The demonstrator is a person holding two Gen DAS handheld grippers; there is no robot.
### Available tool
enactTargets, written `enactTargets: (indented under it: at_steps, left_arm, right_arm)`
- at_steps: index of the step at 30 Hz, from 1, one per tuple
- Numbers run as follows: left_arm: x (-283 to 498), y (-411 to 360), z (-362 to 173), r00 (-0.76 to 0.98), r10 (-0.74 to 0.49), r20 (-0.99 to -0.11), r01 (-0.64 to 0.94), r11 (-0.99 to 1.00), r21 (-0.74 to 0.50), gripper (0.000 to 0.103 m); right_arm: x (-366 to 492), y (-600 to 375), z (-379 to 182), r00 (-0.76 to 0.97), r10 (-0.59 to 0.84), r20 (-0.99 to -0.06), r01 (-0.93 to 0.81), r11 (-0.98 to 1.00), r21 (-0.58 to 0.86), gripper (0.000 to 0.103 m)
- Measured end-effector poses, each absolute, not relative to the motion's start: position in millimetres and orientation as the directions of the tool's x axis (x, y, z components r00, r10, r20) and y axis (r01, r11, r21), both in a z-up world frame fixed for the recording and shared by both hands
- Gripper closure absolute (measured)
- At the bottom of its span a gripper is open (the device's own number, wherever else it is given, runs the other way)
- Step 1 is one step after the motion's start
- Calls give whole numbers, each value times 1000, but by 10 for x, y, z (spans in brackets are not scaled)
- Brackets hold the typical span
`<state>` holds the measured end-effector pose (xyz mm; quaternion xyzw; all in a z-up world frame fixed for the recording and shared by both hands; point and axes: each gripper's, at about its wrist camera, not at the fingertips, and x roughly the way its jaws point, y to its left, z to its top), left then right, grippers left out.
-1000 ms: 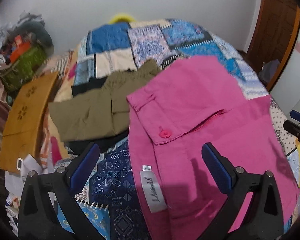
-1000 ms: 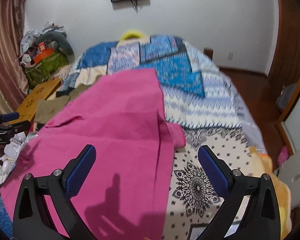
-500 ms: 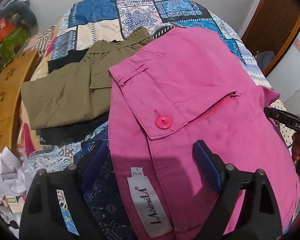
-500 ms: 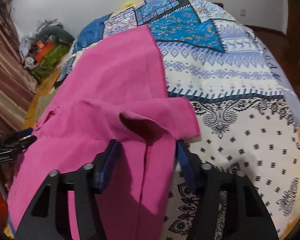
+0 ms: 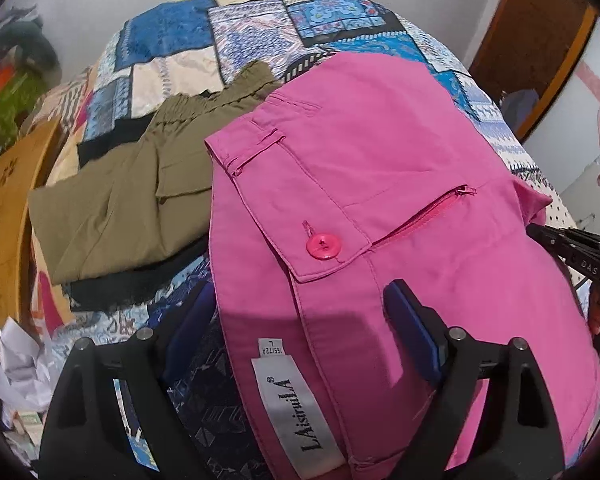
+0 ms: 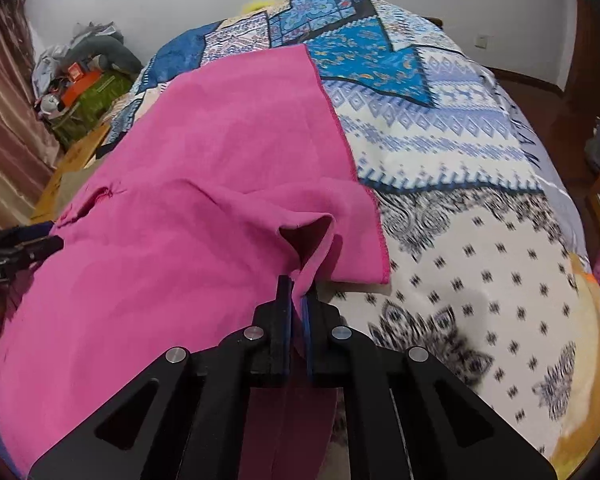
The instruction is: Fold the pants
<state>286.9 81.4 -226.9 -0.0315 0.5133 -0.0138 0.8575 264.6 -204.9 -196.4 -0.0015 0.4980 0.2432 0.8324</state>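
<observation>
Pink pants [image 5: 380,160] lie folded on a patchwork bedspread [image 5: 172,36], with a pink button [image 5: 323,245] and a white label [image 5: 300,408] at the waistband. My left gripper [image 5: 300,332] is open, its blue pads either side of the waistband edge, the left pad under the cloth edge. My right gripper [image 6: 297,304] is shut on a raised fold of the pink pants [image 6: 180,208] at their near hem. The right gripper's arm also shows in the left wrist view [image 5: 572,252].
Olive pants [image 5: 132,200] lie folded on black cloth left of the pink pants. A wooden board [image 5: 4,216] and crumpled paper [image 5: 20,364] sit at the bed's left edge. Clutter [image 6: 80,84] is piled by the wall. The patterned bedspread [image 6: 480,220] extends right.
My right gripper closed from wide open onto the pink hem fold. My left gripper moved forward over the waistband and its fingers came closer together.
</observation>
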Motion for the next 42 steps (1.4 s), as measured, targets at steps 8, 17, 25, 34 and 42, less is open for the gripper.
enactTargets:
  at_steps: [8,17,25,34,42]
  left_arm:
    - [2779,800,-2249,498,23,-867,7,1000,30,16]
    - [2638,1014,-2127,521,88,-849,-45,996,75,16]
    - [2884,1060,-1977,559,94,-824,-62,996,71,16]
    - [3286,1028,-2109,521,3,-853,-59,998,-33,16]
    - [3406,806,-2369,479,-16,-878,7,1000,-15,16]
  right_arm:
    - [2531,-2184,-1884,394,383,-836,-358,901,244,101]
    - [2382,-2415,-1672,457,355,-815,-352,914,201,97]
    - [2670,-2479,-1485,532,377,-758,-294,922,252,47]
    - [3094,-2446,-1622,532,368,-763,-253,929,271,44]
    - [3209,-2293,-2127,351,438,-827,-274,893,357,60]
